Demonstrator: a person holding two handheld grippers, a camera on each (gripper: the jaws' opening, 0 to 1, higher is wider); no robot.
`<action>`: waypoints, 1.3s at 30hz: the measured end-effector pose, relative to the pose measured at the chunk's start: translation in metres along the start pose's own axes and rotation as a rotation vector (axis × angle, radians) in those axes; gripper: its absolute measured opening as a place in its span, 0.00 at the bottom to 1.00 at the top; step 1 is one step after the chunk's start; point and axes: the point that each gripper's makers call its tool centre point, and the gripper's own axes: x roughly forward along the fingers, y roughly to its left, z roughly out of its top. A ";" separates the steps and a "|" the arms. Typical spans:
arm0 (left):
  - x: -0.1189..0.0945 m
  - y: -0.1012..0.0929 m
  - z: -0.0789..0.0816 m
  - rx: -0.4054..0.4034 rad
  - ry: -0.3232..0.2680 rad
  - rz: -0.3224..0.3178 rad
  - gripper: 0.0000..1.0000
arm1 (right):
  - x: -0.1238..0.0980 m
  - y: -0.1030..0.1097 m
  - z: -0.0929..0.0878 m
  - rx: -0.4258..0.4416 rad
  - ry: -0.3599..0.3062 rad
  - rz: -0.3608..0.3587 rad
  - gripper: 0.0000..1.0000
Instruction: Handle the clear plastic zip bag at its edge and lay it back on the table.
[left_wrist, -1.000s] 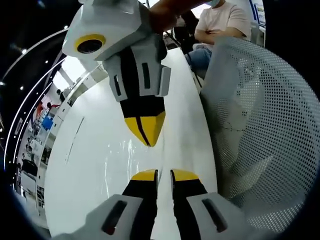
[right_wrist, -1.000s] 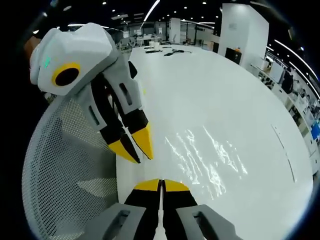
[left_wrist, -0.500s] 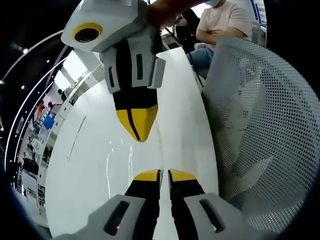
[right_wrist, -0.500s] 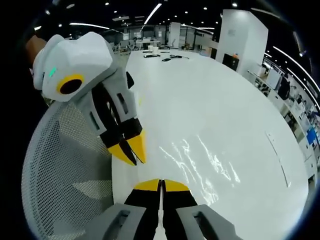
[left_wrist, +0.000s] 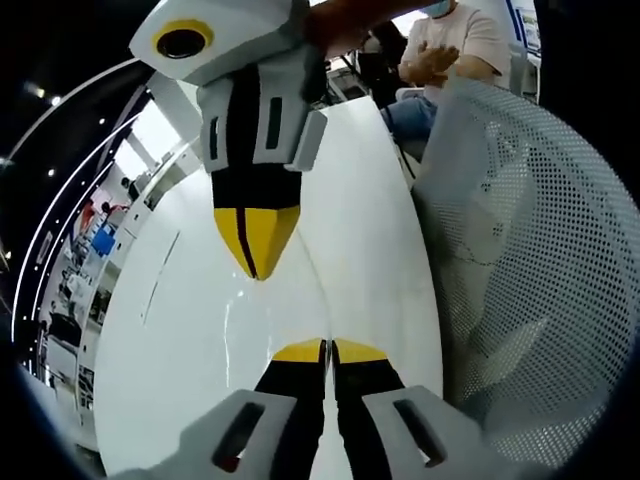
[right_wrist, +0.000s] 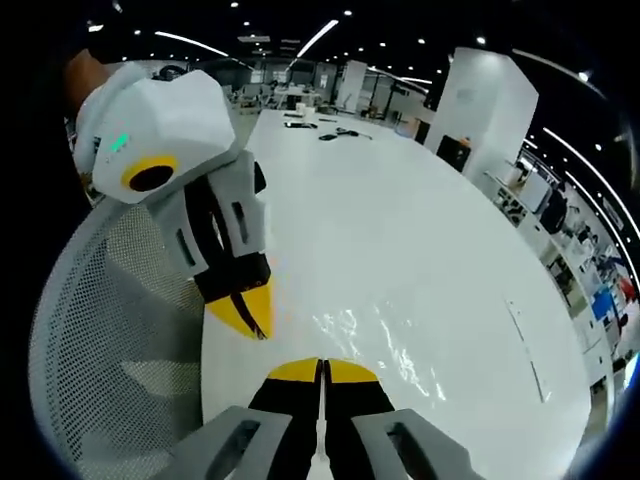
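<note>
In the left gripper view, the left gripper (left_wrist: 327, 349) at bottom centre has its jaws pressed together; the right gripper (left_wrist: 256, 255) hangs above, jaws together. In the right gripper view, the clear plastic zip bag (right_wrist: 385, 335) glints on the white table (right_wrist: 400, 230) just above the right gripper's closed tips; whether either gripper pinches its edge cannot be told.

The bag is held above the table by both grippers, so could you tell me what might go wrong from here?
1. The bag is clear and shows on the white table as glare alone; its edges are hard to see, so it may land creased.
2. Both the left gripper and the right gripper look pinched shut near one edge. Releasing unevenly could let it swing or fold.
3. A mesh chair is close beside the table edge; the bag might slip off there.
</note>
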 end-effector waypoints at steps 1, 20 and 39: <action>-0.001 0.001 0.001 0.002 0.002 0.002 0.00 | -0.001 0.000 0.001 -0.004 -0.002 -0.005 0.00; -0.011 0.016 0.008 0.022 0.006 0.046 0.00 | -0.019 -0.029 0.028 -0.132 -0.076 -0.181 0.00; -0.017 0.036 0.012 -0.007 0.004 0.119 0.00 | -0.038 -0.048 0.054 -0.229 -0.154 -0.313 0.00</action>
